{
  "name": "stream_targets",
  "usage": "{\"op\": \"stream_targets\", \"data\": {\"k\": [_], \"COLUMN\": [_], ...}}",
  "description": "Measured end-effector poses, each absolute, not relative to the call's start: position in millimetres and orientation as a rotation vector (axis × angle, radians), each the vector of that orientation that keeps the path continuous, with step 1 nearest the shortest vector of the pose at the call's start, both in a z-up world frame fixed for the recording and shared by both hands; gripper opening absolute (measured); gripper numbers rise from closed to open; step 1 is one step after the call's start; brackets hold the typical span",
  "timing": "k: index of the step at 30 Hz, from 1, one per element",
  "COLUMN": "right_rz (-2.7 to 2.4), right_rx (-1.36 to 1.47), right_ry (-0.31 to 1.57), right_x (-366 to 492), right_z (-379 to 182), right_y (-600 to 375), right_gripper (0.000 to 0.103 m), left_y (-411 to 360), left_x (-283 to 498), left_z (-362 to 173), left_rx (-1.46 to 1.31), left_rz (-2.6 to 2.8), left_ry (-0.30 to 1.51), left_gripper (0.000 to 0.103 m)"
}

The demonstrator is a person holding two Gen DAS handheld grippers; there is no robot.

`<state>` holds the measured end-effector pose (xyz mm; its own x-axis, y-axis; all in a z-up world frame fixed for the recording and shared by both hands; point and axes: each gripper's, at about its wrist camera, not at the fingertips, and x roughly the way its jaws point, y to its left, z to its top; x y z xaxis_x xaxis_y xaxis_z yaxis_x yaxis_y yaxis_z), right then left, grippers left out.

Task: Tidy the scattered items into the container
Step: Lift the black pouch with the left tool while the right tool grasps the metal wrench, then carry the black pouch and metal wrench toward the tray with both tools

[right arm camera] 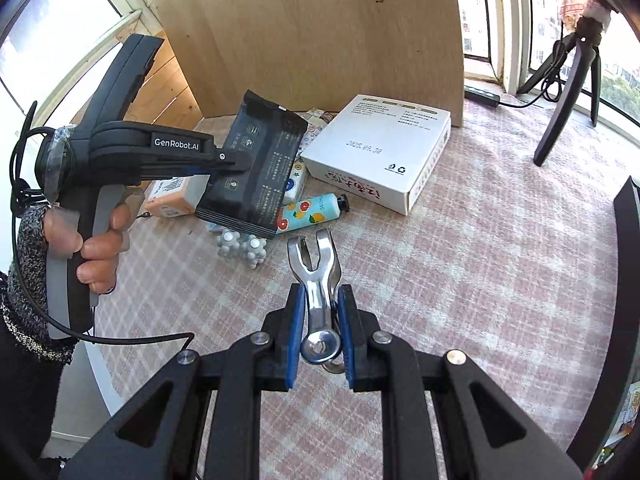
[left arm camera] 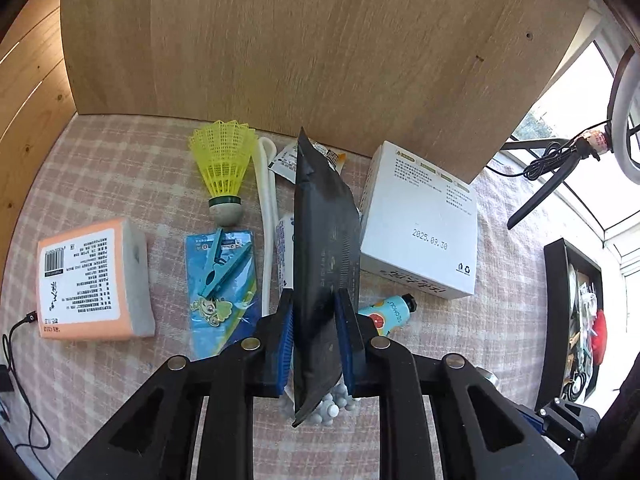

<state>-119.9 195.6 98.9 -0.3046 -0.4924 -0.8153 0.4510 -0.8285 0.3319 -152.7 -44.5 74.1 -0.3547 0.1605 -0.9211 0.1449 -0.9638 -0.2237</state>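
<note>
Lifting phase: both hand-held grippers carry a load clear of the desk (right arm camera: 480, 260); neither load is in the container yet.
Left hand-held gripper (left arm camera: 314, 336): blue pads pinching a black foil pouch (left arm camera: 324, 248) edge-on, the pouch hanging above the clutter.
Right hand-held gripper (right arm camera: 322, 330): pads pressed on a metal clip (right arm camera: 318, 280), forked end pointing away.
Container: black tray (left arm camera: 558, 320) at the far right edge of the left view, already holding items.
Advice: keep both grips firm, carry the loads high over the white box (left arm camera: 420, 220) and hand-cream tube (left arm camera: 390, 312), and release only when each is over the tray.
Risk: the pouch is held near one end and may swing or slip.
Left view only: yellow shuttlecock (left arm camera: 224, 164), orange sponge pack (left arm camera: 92, 280), blue peg card (left arm camera: 222, 280) and tray contents.
Right view only: a hand (right arm camera: 96, 248) on the left tool's grip, the pouch's printed face, and white knobbly beads (right arm camera: 242, 246) beneath it.
</note>
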Motion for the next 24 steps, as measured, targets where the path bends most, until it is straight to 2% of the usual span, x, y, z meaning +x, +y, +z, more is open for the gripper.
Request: {"op": "stream_targets", "data": {"k": [3, 7, 17, 24], "right_rz": [-2.17, -2.21, -2.362, -2.519], "right_rx": [1.36, 1.331, 1.276, 1.269], "right_ry": [-0.077, -0.108, -0.289, -0.416], "right_x": [-116.4, -103.1, -84.3, -64.3], "right_z": [102.9, 107.2, 135.0, 149.4], "right_y": [204.2, 219.5, 305.6, 390.7], "right_gripper": [0.017, 0.017, 0.017, 0.017], "left_y": [-38.8, -21.6, 16.4, 98.2], "left_x": [-169.4, -166.7, -145.7, -140.8], "left_z": [69.8, 84.8, 135.2, 157.0], "left_rx": [-1.77, -1.716, -1.538, -1.444], "left_rz": [2.545, 2.541, 2.541, 2.413], "left_ry": [-0.436, -0.454, -0.403, -0.288], "left_gripper": [0.017, 0.011, 0.011, 0.011]}}
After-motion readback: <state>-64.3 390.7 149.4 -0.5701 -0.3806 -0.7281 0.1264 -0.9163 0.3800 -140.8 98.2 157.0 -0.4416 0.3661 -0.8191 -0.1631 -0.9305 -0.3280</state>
